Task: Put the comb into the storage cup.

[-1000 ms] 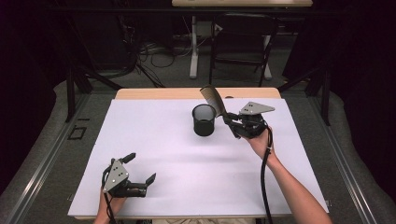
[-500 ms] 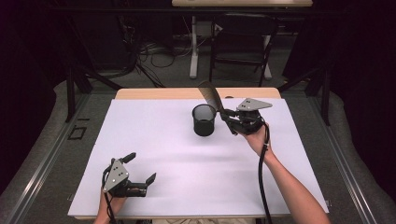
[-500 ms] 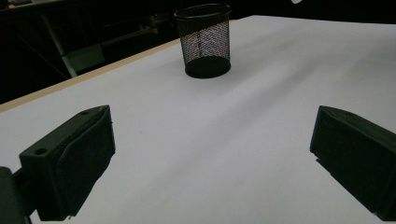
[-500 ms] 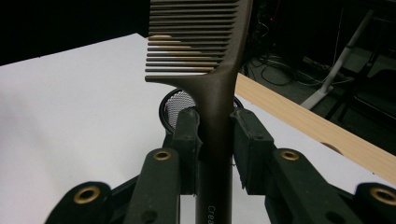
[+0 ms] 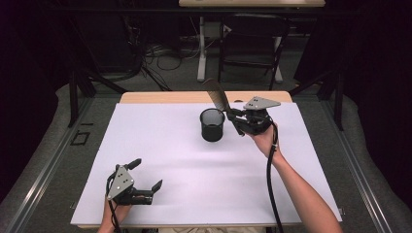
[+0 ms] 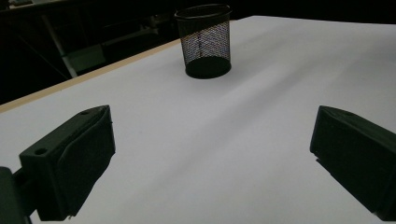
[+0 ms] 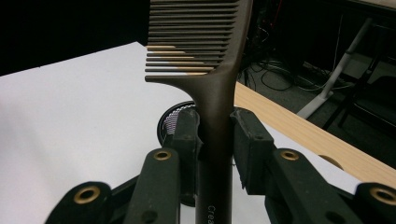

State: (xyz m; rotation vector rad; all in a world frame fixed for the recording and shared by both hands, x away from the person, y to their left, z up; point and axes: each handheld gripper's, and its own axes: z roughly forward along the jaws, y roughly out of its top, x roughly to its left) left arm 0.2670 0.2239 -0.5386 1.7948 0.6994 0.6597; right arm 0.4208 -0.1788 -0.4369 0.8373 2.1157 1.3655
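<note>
- Comb (image 7: 212, 70), dark brown with a long handle, is clamped by that handle between the jaws of the right hand-held gripper (image 7: 215, 135); its toothed end rises past the jaws.
- From the high view, the comb (image 5: 217, 96) slants up and away from the right hand-held gripper (image 5: 236, 118), above the far right rim of the mesh cup (image 5: 212, 124).
- Mesh cup, black and round, stands upright on the white desk (image 5: 194, 174) toward its far side, just left of the right hand-held gripper; in the left gripper view the mesh cup (image 6: 204, 39) looks empty.
- Left hand-held gripper (image 5: 145, 174) sits low at the near left corner of the desk, well apart from the cup.
- Its jaws stand wide apart with only bare white desk surface (image 6: 210, 140) between them.
</note>
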